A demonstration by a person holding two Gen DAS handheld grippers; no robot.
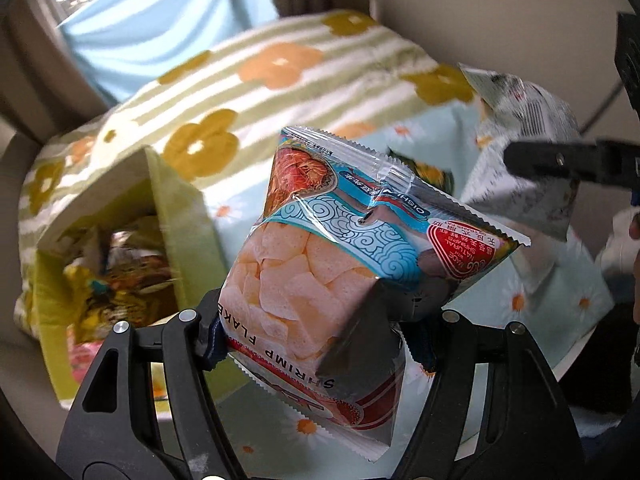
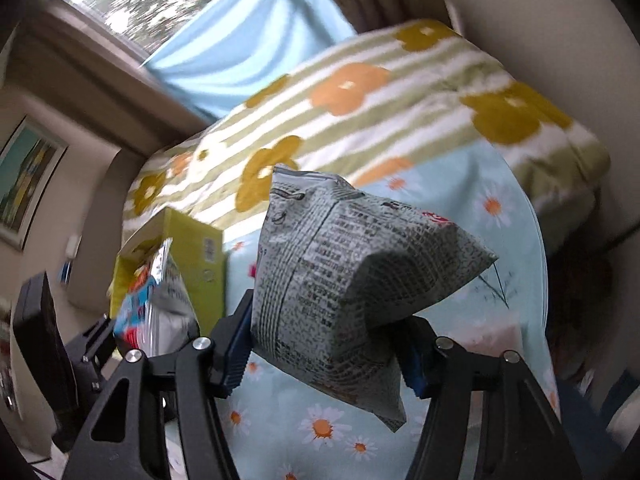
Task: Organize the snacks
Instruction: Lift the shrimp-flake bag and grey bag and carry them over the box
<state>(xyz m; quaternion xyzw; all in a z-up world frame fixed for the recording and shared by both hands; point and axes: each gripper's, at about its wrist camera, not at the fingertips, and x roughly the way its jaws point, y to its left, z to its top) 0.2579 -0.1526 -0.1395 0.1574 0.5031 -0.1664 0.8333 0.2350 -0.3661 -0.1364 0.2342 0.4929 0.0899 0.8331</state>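
Holding 2 bags aloft above tablecloth (image 2: 496, 216): left gripper (image 1: 316, 336) clamps shrimp bag (image 1: 340, 248) mid-frame; right gripper (image 2: 324, 356) clamps grey bag (image 2: 340, 272); green box (image 1: 180, 208) at left already part-filled; both bags still to go in.

Home, prob. bedroom: flower-print bedding (image 2: 360, 92), window w/ blue curtain (image 2: 248, 36), framed pic (image 2: 24, 176).

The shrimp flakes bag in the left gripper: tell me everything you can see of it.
The shrimp flakes bag is a glossy, puffed plastic packet with serrated sealed ends, printed with pale flakes, blue swirls, a red badge and "SHRIMP FLAKE" lettering. The left gripper pinches its lower part, holding it tilted in the air above the daisy-print cloth, near the open green box.
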